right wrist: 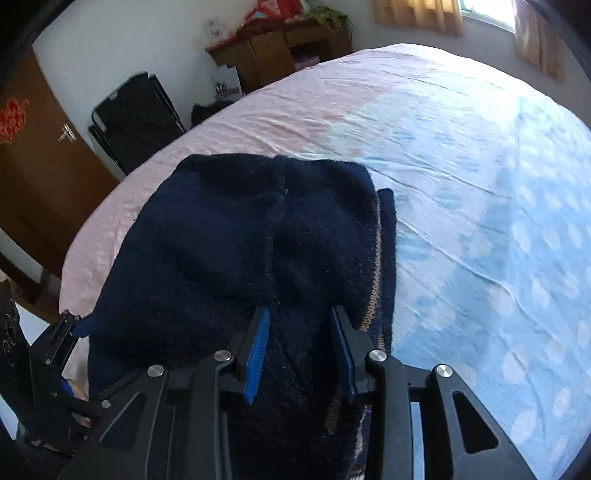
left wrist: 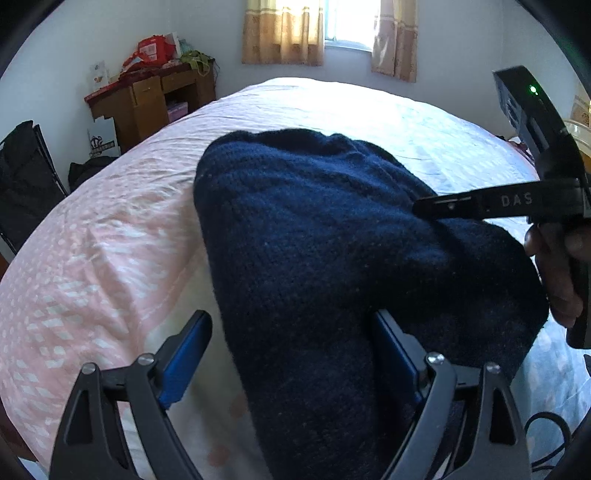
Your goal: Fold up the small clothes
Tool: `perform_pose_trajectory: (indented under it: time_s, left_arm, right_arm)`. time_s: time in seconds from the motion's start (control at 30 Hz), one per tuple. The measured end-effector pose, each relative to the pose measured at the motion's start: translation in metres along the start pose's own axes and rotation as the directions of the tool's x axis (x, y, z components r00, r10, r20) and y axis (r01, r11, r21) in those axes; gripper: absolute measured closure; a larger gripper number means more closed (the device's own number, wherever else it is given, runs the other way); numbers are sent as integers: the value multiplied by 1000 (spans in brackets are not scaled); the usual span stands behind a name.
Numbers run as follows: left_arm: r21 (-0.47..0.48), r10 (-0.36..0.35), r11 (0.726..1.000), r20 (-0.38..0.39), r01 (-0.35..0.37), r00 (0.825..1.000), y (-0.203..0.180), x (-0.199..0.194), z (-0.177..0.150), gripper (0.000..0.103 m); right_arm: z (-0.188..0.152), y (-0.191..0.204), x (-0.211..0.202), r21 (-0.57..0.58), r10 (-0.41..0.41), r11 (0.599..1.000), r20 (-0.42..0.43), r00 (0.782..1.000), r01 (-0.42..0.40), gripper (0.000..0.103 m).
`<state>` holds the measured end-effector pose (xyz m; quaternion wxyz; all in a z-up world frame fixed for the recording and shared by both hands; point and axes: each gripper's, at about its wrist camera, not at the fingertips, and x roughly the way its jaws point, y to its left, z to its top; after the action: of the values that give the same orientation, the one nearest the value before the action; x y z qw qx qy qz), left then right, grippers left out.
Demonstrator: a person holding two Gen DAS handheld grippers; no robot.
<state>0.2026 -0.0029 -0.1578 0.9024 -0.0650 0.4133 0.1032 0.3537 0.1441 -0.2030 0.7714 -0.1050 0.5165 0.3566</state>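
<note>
A navy knitted garment lies folded in a thick pile on the bed. In the left wrist view my left gripper stands wide open astride its near end; the right pad touches the wool, the left pad is clear of it. My right gripper, held by a hand, reaches in from the right over the garment. In the right wrist view the right gripper is open a little over the garment, its blue pads apart above the wool. A tan striped edge shows on the pile's right side.
The bed has a pink and light-blue dotted sheet. Beyond its left edge are a black folding chair, a cluttered wooden desk and a brown door. A curtained window is at the back. A black cable lies near right.
</note>
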Motion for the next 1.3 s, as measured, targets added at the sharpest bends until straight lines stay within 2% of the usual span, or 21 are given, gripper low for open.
perform_pose_trajectory:
  time_s: [0.1,0.23,0.4,0.47,0.6,0.77,0.93,0.97,1.0,1.03,1.07,1.23,1.3]
  left_arm:
    - [-7,-2,1000,-6,2,1000,2,-1,-2,10]
    - [16,9,1000,-10,-9,1000,-2,-7,-6,10]
    - [28,15,999,-17,-14,1000,-3,-13,-11,10]
    - [31,17,999,-20,-17,1000,-4,-15,-13,10]
    - [44,26,999,-24,-24,999,-7,-15,-16,7]
    - [28,23,999,-25,-23,999,-4,-17,-20,7]
    - [25,16,1000,-18,-16,1000,-3,-17,-22,7]
    - [22,14,1000,-20,-14,1000,-2,-15,-22,7]
    - [19,12,1000,-22,-11,1000,-1,-15,-22,7]
    - [19,11,1000,-23,-11,1000,-1,-15,-22,7]
    - [20,13,1000,-23,-12,1000,-2,-16,-22,7]
    - [57,-11,998,-17,12,1000,-7,-23,-24,5]
    - [70,-5,998,-17,6,1000,-9,-20,-25,5]
  right_arm:
    - [-3,3,-5,-28,-36,999,-2,999,36,68]
    - [-12,8,-20,-46,-67,997,50,996,70,66]
    - [-38,17,-44,-85,-58,994,132,990,69,66]
    - [-48,19,-46,-98,-65,992,134,989,78,66]
    - [-61,12,-33,-130,-170,974,120,978,185,66]
    - [-68,1,-36,-75,-160,983,115,980,169,63]
    - [-96,-6,-50,-30,-113,993,96,989,116,63]
    - [-99,-5,-49,-23,-97,995,80,992,99,70]
    - [-103,-7,-48,-13,-67,998,62,996,67,82]
    - [-108,-8,-48,-13,-57,998,63,996,58,85]
    - [-110,-6,-52,-25,-62,998,75,995,64,92]
    - [-119,-12,-62,-33,-96,995,73,993,99,94]
    - [-119,-20,-56,-18,-82,996,56,995,83,94]
